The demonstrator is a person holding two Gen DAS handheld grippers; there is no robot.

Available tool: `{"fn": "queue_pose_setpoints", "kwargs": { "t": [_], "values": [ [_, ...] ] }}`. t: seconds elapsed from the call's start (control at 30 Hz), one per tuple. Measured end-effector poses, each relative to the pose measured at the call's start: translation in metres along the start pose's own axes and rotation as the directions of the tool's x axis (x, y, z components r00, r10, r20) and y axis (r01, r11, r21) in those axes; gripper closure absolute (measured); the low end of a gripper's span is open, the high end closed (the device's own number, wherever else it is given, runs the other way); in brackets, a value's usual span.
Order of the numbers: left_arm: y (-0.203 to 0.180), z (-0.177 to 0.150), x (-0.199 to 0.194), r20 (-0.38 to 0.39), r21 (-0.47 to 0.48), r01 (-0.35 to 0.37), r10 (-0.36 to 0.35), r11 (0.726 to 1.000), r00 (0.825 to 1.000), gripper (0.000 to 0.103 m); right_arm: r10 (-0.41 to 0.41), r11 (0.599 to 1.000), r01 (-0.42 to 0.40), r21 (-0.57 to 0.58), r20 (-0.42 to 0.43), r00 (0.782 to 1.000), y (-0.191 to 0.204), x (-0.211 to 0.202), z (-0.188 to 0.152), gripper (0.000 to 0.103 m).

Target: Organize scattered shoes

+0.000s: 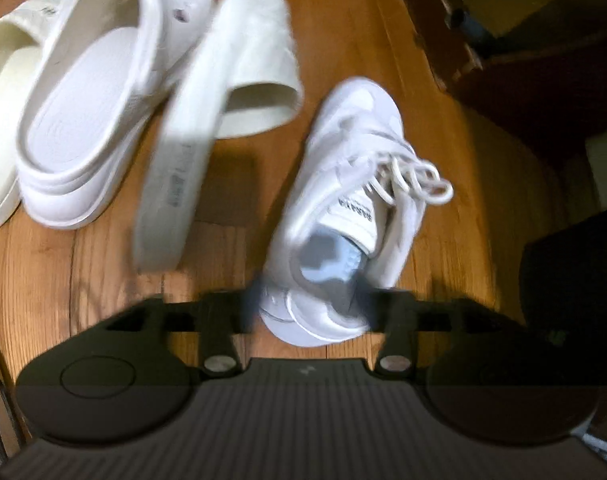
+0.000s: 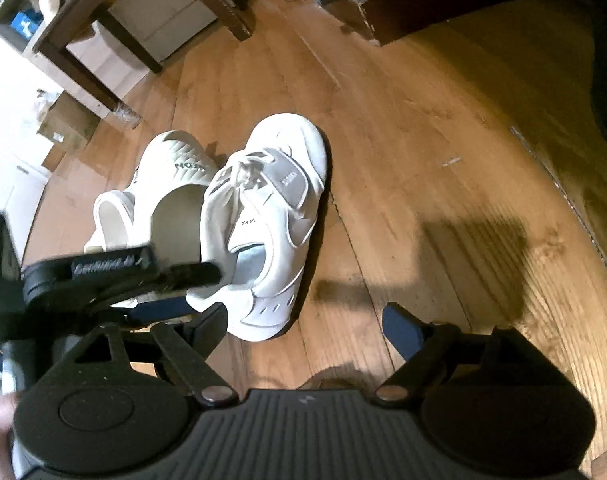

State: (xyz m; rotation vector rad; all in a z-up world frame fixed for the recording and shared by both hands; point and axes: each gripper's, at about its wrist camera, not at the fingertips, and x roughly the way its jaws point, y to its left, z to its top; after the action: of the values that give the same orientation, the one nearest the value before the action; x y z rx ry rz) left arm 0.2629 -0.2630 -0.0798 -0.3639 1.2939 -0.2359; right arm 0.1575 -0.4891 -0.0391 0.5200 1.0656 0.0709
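Lying on the wooden floor (image 1: 443,60), the white sneaker (image 1: 343,208) is seen with its long axis running near to far, heel nearest, toe away. In the left wrist view its heel sits between the jaws of the left gripper (image 1: 309,300), which look closed onto it, though blur hides the contact. The right gripper (image 2: 303,320) is held wide and empty, just right of the heel. Bare floor lies open to the right; a slide sandal (image 1: 223,120) and a clog (image 1: 95,112) crowd the left.
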Motion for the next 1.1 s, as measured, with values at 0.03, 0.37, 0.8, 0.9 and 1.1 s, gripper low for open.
{"fn": "queue_pose_setpoints", "kwargs": {
  "t": [0.03, 0.37, 0.8, 0.9, 1.1],
  "values": [
    [-0.002, 0.002, 0.006, -0.004, 0.0, -0.012, 0.012, 1.0, 1.0, 0.007, 0.001, 1.0, -0.001, 0.006, 0.002, 1.0, 0.0, 0.0, 0.0, 0.017],
    [0.01, -0.013, 0.02, 0.038, 0.018, -0.144, 0.143, 0.989, 0.989, 0.077, 0.04, 0.997, -0.043, 0.059, 0.047, 0.998, 0.001, -0.028, -0.014, 0.013],
    [0.03, -0.027, 0.003, 0.09, 0.0, -0.101, 0.101, 0.995, 0.991, 0.083, 0.123, 0.983, -0.128, 0.131, 0.047, 0.991, 0.009, -0.034, -0.023, 0.011],
    [0.038, -0.03, -0.013, 0.112, -0.007, -0.082, 0.082, 0.997, 0.99, 0.082, 0.141, 0.977, -0.149, 0.151, 0.061, 0.988, 0.01, -0.042, -0.028, 0.011],
    [0.056, -0.044, -0.06, 0.125, -0.017, -0.032, 0.034, 0.999, 0.992, 0.081, 0.155, 0.972, -0.168, 0.164, 0.09, 0.984, 0.023, -0.058, -0.038, 0.011]
  ]
}}
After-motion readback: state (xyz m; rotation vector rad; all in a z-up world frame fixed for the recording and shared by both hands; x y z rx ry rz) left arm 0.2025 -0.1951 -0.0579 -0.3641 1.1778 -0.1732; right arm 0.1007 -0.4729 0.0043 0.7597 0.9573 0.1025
